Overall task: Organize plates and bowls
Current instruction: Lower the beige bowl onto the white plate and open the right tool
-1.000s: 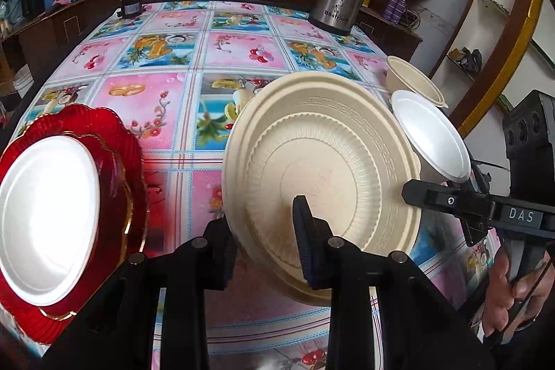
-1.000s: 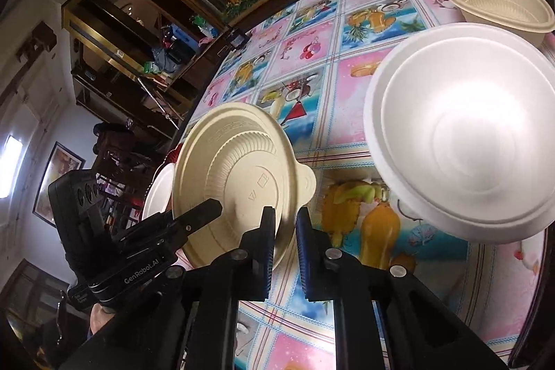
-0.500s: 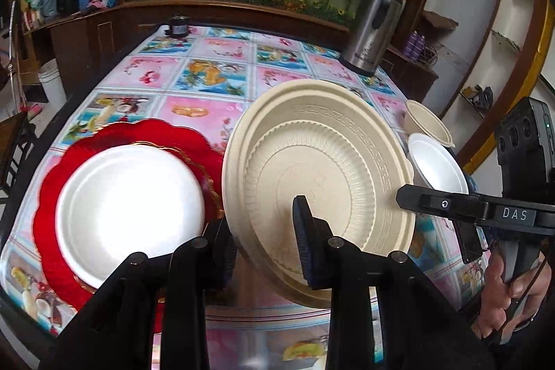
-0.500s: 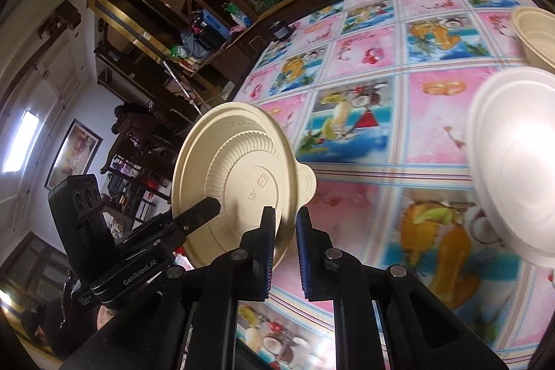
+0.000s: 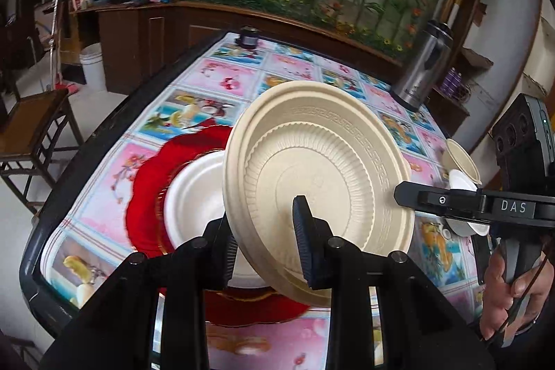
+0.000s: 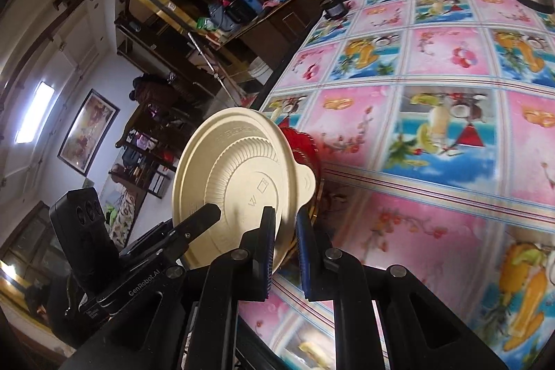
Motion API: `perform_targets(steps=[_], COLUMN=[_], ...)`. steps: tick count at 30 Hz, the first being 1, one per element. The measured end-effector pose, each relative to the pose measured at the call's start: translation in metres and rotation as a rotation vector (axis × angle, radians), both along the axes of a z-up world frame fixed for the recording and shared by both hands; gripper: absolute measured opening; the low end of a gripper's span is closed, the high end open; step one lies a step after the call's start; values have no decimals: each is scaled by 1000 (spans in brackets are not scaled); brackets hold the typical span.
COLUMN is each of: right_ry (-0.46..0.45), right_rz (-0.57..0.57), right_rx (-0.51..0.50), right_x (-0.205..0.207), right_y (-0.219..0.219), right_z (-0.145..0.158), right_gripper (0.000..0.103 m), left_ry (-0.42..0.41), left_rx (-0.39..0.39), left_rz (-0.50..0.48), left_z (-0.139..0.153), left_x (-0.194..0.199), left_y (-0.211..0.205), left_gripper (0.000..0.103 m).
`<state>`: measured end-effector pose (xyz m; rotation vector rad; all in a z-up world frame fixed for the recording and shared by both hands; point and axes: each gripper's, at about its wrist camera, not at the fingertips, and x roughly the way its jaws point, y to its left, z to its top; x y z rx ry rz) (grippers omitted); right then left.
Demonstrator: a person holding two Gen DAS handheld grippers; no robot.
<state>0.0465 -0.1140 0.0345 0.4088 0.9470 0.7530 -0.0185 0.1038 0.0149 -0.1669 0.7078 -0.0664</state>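
Red plate (image 5: 152, 182) with white plate (image 5: 192, 196) stacked on it lies on the surface (image 5: 225, 75), below-left of the beige plate (image 5: 319, 182). Left hand-held gripper (image 5: 265, 245) clamps the beige plate's near rim, plate tilted on edge. Right hand-held gripper (image 6: 286, 252) nips the opposite rim, jaws nearly closed. Bowls (image 5: 463, 162) far right.

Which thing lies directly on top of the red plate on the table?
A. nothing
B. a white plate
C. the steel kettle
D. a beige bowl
B: a white plate rests inside the red plate, while the beige plate is held tilted above them in both grippers.
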Motion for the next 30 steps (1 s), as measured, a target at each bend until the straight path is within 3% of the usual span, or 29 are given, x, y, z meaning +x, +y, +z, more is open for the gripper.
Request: perform_targets(steps=[10, 30], right_ry=[108, 111], right_rz=[35, 35], right_rx=[10, -21], right_x=[28, 34], right_y=[43, 54], right_z=[-22, -27], right_gripper=[12, 16], left_ry=[41, 53], left_rx=[-37, -57], left_rz=[71, 103], left_z=[-17, -25], left_x=[8, 9], left_y=[31, 46], left_gripper=[27, 27])
